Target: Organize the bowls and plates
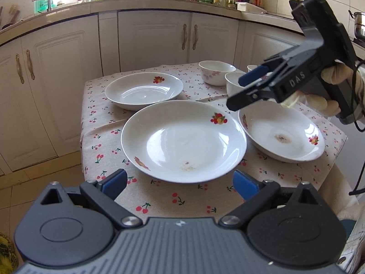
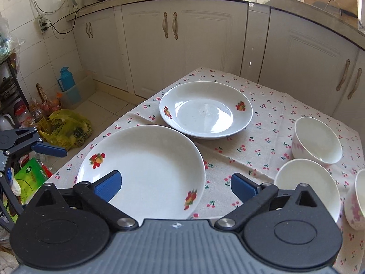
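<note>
Three white fruit-printed plates lie on the cherry-print tablecloth: one far left, one in the middle, one at the right with a brown stain. My left gripper is open at the middle plate's near rim, holding nothing. My right gripper, in a gloved hand, hangs open and empty above the right plate's far rim, partly hiding the white bowls. The right wrist view shows the middle plate under my open right gripper, the far plate, and three bowls.
White kitchen cabinets with a cluttered counter stand close behind the small table. On the floor to its left are a yellow bag, a blue bottle and a rack of goods. My left gripper shows at that view's left edge.
</note>
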A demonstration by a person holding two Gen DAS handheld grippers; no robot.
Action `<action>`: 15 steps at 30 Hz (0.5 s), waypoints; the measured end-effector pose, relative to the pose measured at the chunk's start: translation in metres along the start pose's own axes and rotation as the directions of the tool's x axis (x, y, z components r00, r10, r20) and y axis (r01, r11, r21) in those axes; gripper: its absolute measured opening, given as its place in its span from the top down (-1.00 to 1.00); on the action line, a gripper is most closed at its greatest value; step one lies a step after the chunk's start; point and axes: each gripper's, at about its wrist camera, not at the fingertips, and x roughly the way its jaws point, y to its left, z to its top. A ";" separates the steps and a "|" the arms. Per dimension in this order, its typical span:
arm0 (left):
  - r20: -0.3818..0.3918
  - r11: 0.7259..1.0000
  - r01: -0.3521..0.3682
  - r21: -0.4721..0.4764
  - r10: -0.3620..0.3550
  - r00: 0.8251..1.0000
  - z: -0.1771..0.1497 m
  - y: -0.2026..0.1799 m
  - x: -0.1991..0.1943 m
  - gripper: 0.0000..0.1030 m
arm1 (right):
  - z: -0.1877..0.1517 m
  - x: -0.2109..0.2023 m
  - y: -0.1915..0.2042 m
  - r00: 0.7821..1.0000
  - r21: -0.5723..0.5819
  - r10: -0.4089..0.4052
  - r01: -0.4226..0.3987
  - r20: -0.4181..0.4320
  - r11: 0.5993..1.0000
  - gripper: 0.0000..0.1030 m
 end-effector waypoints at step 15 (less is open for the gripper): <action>0.056 0.993 -0.054 -0.104 0.060 0.997 -0.006 -0.051 -0.013 -0.95 | -0.098 -0.076 0.018 0.987 0.032 -0.145 0.143 0.074 0.989 -1.00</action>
